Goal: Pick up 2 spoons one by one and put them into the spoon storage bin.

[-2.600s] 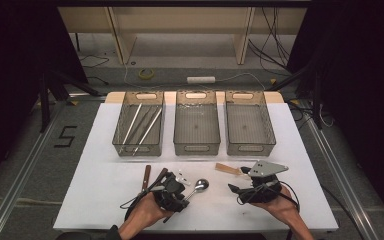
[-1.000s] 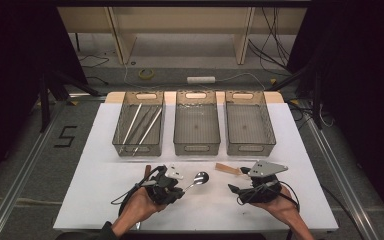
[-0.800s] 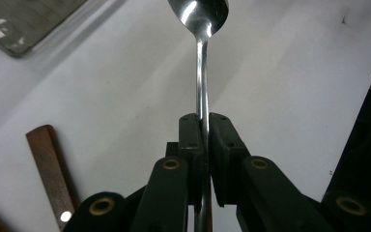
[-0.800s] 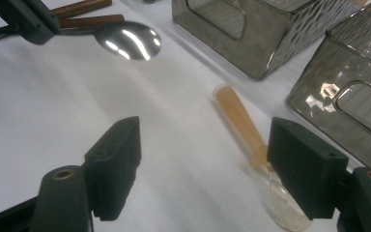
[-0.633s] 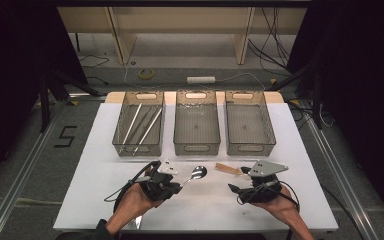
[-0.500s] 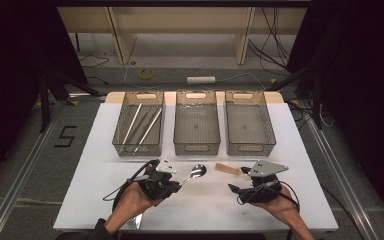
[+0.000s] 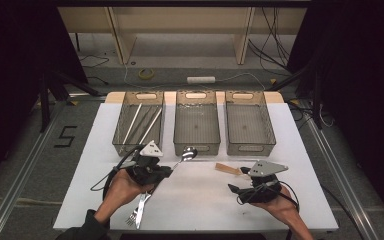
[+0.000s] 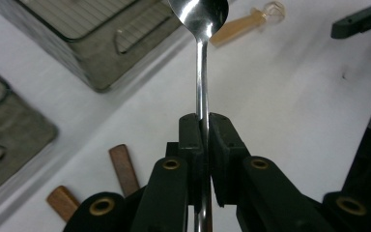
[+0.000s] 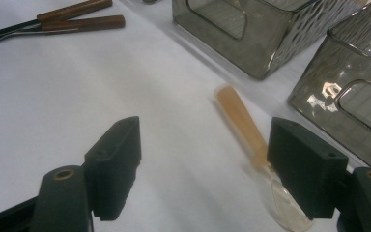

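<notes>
Spoon: your left gripper [image 7: 166, 169] is clamped on the handle of the spoon [image 7: 187, 154], whose bowl points to 1 o'clock, just short of the middle bin [image 7: 196, 145]; the left gripper view shows the handle [image 8: 202, 77] pinched between both jaws.
Right gripper: your right gripper [image 9: 205, 164] is spread wide and holds nothing.
Around the right gripper: an amber-handled utensil [image 9: 244, 123] lies on the table [image 7: 200, 200] beside the right-hand jaw, its clear end partly hidden behind that jaw.
Around the left gripper: a fork [image 7: 139, 212] lies at 6 o'clock of your left hand [image 7: 122, 187]; 2 brown wooden handles [image 8: 123, 169] lie at 8 o'clock of the jaws in the left gripper view.
Bins: 3 bins stand in a row at 12 o'clock; the left bin [image 7: 121, 145] holds long, thin pale sticks [image 7: 141, 122], while the middle bin and the right bin [image 7: 250, 147] look bare inside.
View difference: the right gripper view shows the wooden handles joined to dark metal shafts [image 9: 9, 31]; the high view hides them behind your left hand.
</notes>
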`<control>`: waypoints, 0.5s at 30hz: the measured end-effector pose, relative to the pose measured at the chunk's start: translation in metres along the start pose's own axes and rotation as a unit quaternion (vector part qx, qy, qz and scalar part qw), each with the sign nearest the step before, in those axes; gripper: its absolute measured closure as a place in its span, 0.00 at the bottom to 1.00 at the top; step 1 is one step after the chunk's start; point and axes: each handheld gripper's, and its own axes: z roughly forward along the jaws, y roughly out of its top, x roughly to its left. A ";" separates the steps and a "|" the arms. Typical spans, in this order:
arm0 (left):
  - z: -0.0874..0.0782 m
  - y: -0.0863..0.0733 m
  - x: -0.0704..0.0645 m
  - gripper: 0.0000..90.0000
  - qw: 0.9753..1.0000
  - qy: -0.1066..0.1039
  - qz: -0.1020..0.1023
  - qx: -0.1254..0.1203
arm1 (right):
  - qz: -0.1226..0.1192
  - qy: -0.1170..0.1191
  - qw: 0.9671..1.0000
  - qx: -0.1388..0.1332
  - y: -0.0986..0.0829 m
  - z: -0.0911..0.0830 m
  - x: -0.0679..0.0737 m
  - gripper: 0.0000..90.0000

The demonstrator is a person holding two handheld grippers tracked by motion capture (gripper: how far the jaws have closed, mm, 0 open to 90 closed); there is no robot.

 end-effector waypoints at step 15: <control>-0.012 0.016 0.043 0.93 0.998 0.032 -0.038 -0.025 | 0.005 -0.001 1.000 0.000 0.000 0.000 -0.001 0.32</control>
